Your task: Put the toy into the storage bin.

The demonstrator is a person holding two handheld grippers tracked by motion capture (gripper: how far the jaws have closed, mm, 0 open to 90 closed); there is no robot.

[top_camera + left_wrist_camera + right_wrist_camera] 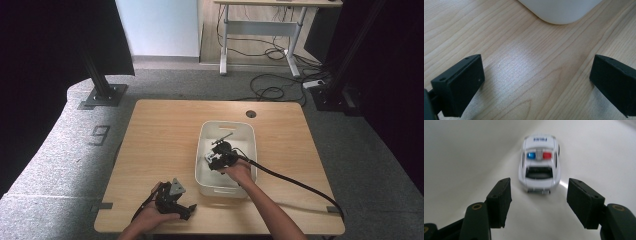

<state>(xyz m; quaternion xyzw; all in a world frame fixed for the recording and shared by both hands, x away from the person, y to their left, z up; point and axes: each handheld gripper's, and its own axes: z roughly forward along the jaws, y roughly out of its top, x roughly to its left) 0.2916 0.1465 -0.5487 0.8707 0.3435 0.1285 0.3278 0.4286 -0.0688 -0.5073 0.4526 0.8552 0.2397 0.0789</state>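
OBJECT: toy police car (539,165), judged light, rigid, smooth-sided; grip across the flanks | LOCATION: floor of white bin (206,131) on surface (160,140) | RIGHT TOOL (539,195): jaws wide, empty; car just beyond the tips, centred, untouched | LEFT TOOL (536,82): wide, empty, over bare surface beside the bin.

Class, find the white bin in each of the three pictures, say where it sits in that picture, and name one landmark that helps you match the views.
High view: the white bin stands right of centre on the wooden table, with the right tool inside it.
Left gripper view: its rounded corner shows at the top edge, above the table.
Right gripper view: its white floor lies under the toy police car.
Shared landmark: the bin's white plastic.
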